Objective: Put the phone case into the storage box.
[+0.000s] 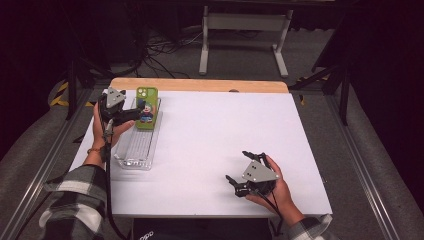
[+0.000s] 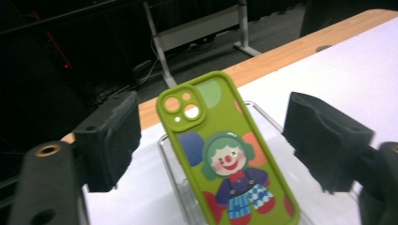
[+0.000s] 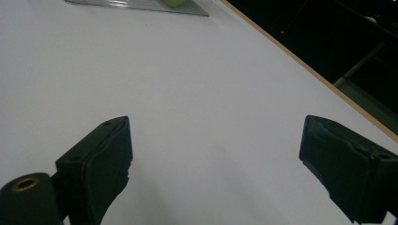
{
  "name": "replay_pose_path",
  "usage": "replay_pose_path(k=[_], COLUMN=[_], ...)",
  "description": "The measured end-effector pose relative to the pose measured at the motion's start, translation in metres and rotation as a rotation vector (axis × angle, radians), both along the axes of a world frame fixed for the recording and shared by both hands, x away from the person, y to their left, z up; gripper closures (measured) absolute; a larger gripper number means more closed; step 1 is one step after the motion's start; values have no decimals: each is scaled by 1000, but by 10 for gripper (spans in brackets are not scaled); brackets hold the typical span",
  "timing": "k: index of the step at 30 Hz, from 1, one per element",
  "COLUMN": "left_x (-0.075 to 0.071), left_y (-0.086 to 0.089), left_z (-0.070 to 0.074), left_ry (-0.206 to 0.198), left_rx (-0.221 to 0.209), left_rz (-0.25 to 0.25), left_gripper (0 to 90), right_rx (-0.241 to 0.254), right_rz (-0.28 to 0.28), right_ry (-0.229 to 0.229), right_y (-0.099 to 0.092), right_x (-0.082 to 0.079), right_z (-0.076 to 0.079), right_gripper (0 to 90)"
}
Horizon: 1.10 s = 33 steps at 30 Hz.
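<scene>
We find the green phone case [image 1: 146, 108] in the upper left of the high view, leaning tilted on the far end of the clear tray [image 1: 131, 155] that sits along the left side of the white table [image 1: 215, 135]. In the left gripper view the case fills the centre, its printed back with the clown figure facing us and the camera cut-outs at its upper end.

Our left gripper [image 2: 211, 140] has its jaws spread, one on either side of the case, and neither pad presses on it. Our right gripper [image 1: 250, 172] rests in the lower right of the high view with its jaws spread wide over bare table, holding nothing.

We judge the case to be light and, if it is empty, somewhat flexible, so a hard squeeze could bow it. Its glossy surface looks slippery. We think the best hold is across the two long edges, below the camera cut-outs, where the rim is stiffest. The tray also looks light and may shift if nudged.
</scene>
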State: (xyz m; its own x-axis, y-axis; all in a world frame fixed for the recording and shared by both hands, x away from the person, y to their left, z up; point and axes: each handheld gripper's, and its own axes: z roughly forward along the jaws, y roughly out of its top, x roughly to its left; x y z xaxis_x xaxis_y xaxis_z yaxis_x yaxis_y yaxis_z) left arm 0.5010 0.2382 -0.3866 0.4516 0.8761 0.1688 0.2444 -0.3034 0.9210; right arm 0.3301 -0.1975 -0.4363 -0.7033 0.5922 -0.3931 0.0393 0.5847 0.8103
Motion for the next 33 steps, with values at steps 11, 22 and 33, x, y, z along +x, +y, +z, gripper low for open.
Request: replay_pose_path(k=[11, 22, 33], left_x=[-10, -26, -37], left_y=[-8, -22, -27], left_z=[8, 14, 14], left_ry=[-21, -53, -73], left_rx=[-33, -62, -75], left_rz=[-48, -111, -136], left_gripper=[102, 64, 37], right_rx=[2, 10, 12], right_rz=[6, 8, 9], right_ry=[7, 7, 6], right_y=[1, 0, 0], right_x=[-1, -2, -1], right_z=[-1, 0, 0], right_gripper=[107, 106, 106])
